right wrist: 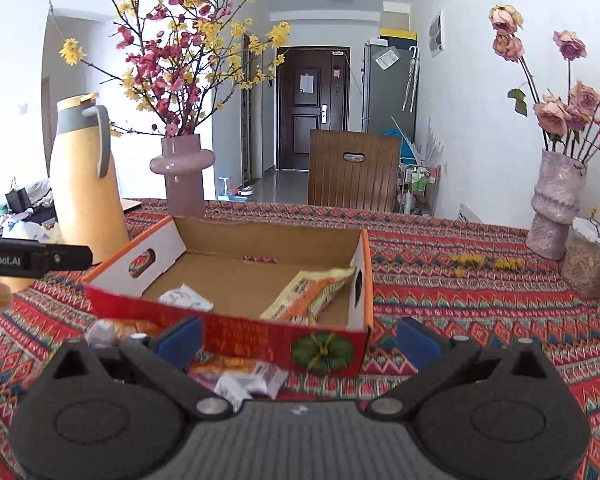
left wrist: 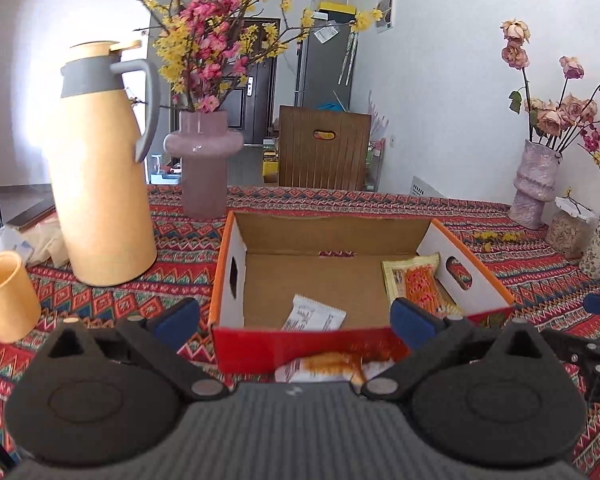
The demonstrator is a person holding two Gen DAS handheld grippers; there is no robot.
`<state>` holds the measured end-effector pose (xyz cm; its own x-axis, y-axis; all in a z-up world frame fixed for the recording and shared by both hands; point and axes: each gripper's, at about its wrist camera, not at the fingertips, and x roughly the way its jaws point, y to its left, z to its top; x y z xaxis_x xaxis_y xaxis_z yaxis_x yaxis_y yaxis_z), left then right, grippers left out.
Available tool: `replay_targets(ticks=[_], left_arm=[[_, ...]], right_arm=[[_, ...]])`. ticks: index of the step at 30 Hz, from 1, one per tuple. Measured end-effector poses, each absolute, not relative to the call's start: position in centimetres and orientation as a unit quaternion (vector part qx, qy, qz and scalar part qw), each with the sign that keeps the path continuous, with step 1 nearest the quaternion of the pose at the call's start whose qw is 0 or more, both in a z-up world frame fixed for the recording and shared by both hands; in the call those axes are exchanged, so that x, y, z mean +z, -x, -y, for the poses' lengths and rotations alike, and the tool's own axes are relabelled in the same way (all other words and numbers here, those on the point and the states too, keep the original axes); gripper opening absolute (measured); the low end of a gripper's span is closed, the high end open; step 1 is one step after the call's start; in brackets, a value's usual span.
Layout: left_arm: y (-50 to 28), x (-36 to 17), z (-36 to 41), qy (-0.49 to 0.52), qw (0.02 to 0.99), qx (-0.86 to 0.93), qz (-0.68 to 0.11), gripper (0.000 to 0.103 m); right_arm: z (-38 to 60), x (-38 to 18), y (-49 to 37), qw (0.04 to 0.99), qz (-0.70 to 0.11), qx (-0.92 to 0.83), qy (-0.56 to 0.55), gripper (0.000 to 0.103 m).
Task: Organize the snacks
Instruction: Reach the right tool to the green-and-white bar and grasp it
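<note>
Cardboard box (left wrist: 364, 280) on patterned cloth holds white packet (left wrist: 314, 316) and orange packet (left wrist: 418, 284). Loose snacks (right wrist: 240, 380) lie just outside front wall. Left gripper (left wrist: 296, 320) and right gripper (right wrist: 300, 340): jaws apart, empty. Risk: reaching low, finger catches front wall, shoves box.

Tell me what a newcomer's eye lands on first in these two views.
The open cardboard box with its red front wall sits mid-table on the patterned tablecloth, holding a white packet and a yellow-orange snack bag. Left of it stand a tall yellow thermos jug and a pink vase of blossom branches. More snack packets lie before the box.
</note>
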<state>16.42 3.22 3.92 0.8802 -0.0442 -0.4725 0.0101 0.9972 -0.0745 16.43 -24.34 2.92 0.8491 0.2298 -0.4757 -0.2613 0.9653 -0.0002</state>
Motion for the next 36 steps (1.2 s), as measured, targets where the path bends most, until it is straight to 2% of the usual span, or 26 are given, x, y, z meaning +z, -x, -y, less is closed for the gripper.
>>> replay_targets(ticks=[8,16,27,29,32,35,36], left_arm=[[-13.0,1.5,-4.7,0.047,0.965,-0.002,-0.26,0.103],[-11.5,1.0,-4.8,0.045,0.963,-0.003,-0.265,0.103],[-11.1,0.9,-4.7,0.046,0.962,0.003,-0.27,0.103],[-11.1,0.8,-4.9,0.048,0.961,0.004,-0.272,0.103],[-11.1,0.8,-5.0,0.049,0.961,0.004,-0.272,0.103],[-11.0,0.8,-5.0,0.049,0.961,0.004,-0.272,0.103],[-11.0,0.8,-5.1,0.05,0.961,0.005,-0.272,0.103]], right_arm=[[26.4,-0.4,-12.8,0.953,-0.281,0.104,0.032,0.103],[27.0,-4.0,-11.4,0.94,-0.316,0.089,0.092,0.103],[24.4,-5.6,-13.7,0.926,-0.282,0.103,0.227,0.1],[24.1,-5.6,-13.9,0.921,-0.278,0.115,0.247,0.097],[24.6,-5.3,-14.8,0.916,-0.289,0.153,0.234,0.085],[25.5,-4.9,-15.9,0.909,-0.317,0.19,0.191,0.063],[25.7,-4.8,-16.2,0.909,-0.322,0.194,0.179,0.061]])
